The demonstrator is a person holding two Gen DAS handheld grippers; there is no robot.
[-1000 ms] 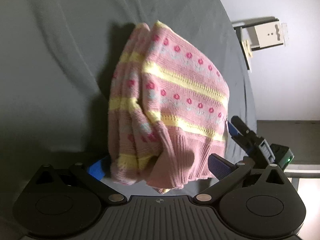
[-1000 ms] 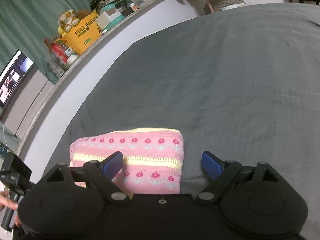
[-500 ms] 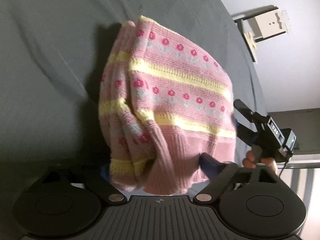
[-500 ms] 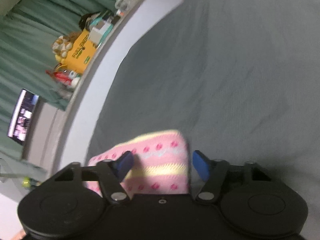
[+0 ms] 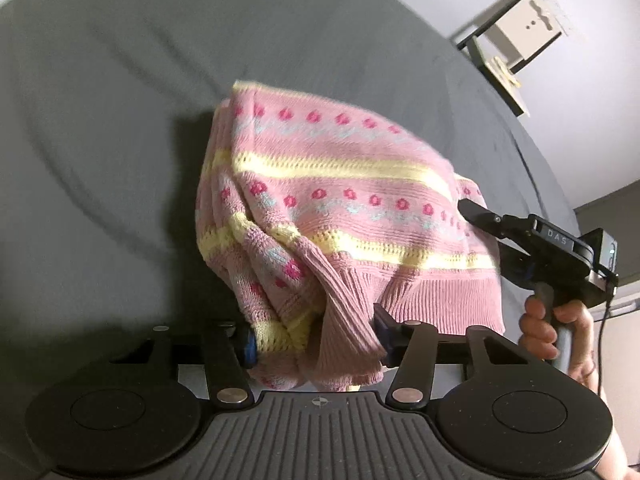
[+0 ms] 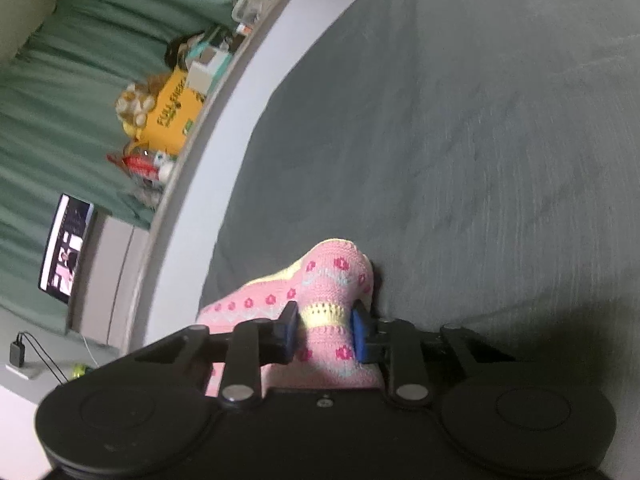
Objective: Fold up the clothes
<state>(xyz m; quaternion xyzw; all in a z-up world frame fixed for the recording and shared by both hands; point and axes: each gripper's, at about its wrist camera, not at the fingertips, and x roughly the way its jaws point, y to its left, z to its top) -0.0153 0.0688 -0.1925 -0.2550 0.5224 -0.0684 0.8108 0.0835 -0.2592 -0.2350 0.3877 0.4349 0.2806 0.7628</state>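
Observation:
A folded pink knit sweater with yellow stripes and red dots is held up off the grey bed sheet. My left gripper is shut on its ribbed hem and bunched layers. My right gripper is shut on the sweater's other corner. In the left wrist view the right gripper shows at the sweater's right edge, with a hand on its handle.
The grey sheet stretches far beyond the sweater. A white ledge runs along the bed's edge, with a yellow box and clutter on it. A screen stands lower left. A white shelf unit stands past the bed.
Both grippers closed on the sweater: the right one from wide open around its corner, the left one onto the hem. The sweater rose and tilted, and the right gripper rolled.

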